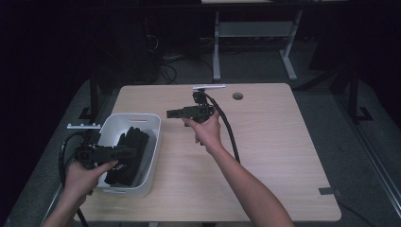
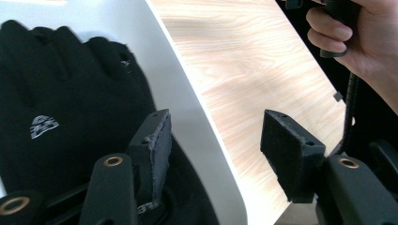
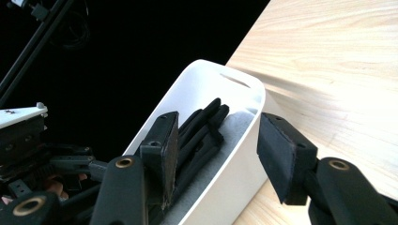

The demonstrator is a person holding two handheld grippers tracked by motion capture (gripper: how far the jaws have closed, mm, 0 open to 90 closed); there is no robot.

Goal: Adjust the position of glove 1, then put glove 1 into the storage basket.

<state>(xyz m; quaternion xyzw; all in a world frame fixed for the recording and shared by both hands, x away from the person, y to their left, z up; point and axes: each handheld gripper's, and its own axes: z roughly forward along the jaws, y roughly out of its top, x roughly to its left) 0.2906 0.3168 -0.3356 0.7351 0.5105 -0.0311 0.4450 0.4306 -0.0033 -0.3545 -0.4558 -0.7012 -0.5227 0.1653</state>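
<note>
**K:** High view: black gloves (image 1: 126, 153) lie in the white bin (image 1: 153, 142), lower left of frame, on the wooden table (image 1: 274, 156). Left gripper (image 1: 124, 152) sits over the bin's near end, nose pointing right across the gloves.

**M:** Jaws?

**K:** Left gripper view: spread, nothing between the pads (image 2: 159, 150). One pad hangs over the gloves (image 2: 61, 108), the other over bare table (image 2: 244, 70); the bin wall (image 2: 187, 103) runs up between them.

**M:** Right one?

**K:** Right gripper (image 1: 171, 113) is at frame centre in the high view, above the table, right of the bin's far corner, nose pointing left. Apart from the bin.

**M:** Holding anything?

**K:** No. Right gripper view: jaws apart, empty. Bin (image 3: 220, 77) and gloves (image 3: 204, 126) show through the gap, farther off. Left gripper (image 3: 33, 140) at lower left of that frame.
</note>
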